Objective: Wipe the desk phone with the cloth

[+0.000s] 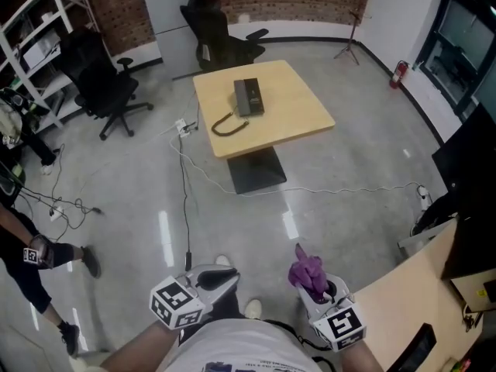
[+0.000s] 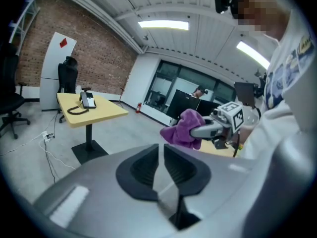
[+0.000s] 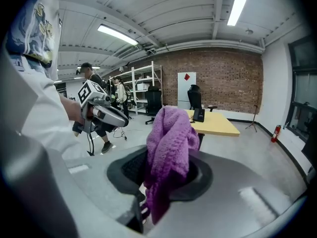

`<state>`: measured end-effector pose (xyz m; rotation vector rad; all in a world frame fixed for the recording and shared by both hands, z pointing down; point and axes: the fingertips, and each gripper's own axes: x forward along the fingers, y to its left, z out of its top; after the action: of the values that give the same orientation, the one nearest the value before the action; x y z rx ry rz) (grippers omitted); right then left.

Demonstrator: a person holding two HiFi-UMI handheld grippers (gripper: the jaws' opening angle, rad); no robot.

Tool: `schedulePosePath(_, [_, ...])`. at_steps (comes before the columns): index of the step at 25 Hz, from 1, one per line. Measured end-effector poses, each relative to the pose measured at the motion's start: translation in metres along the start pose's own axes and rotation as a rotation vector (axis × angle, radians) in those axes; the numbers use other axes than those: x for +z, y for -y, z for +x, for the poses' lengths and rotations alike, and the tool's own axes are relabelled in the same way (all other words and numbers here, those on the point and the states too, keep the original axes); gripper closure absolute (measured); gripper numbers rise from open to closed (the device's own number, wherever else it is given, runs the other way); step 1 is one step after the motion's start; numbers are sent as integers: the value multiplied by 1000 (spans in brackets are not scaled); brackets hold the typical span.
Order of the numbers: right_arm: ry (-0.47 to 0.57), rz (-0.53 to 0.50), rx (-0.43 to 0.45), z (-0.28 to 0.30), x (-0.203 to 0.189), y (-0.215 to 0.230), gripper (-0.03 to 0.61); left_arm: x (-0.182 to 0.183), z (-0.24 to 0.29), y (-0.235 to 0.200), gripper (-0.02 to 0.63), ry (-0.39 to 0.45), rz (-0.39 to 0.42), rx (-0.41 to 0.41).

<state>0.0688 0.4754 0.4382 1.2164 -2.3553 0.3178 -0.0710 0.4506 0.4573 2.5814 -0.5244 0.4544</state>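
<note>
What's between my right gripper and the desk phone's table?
Head view: mostly bare floor between the right gripper and the table, crossed by one white cable just short of the table's base.

The desk phone [image 1: 248, 98] on the far bench [image 1: 298, 111] is too small in every view for its keys to be made out. In the right gripper view the purple cloth [image 3: 169, 148] covers most of the jaws of the right hand-held gripper [image 3: 166, 175], and its lower end is lost between them. In the head view a bystander [image 1: 27, 258] is cut off by the left edge, and a nearer bench [image 1: 403, 293] by the bottom edge.
</note>
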Motion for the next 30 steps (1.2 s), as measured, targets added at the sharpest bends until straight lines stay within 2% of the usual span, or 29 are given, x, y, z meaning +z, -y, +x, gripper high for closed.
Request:
schedulePosePath(3, [-7,2,4,14,4,9,474,5,2,-18,594,1,-16,20])
schedulePosePath(7, [-17,11,-7,42,18,28,474,21,10,-55,589,10,-43,10])
schedulePosePath(12, [-32,-14,-30,86,51,62,474,61,29,-114,572,35,-68,-30])
schedulePosePath(17, [-22,-22,-49,128,95,90,474,99,38,-162,553,13,-10,-61])
schedulePosePath(21, [-23,-38,-52,160,120,107,474,125,42,-205,549,7,1,-66])
schedulePosePath(26, [-33,-44,-22,190,133,129,474,142,56,-238,540,28,-53,-61])
schedulePosePath(30, [-21,-43,21,218,141,157,474,152,79,-269,534,33,-110,-29])
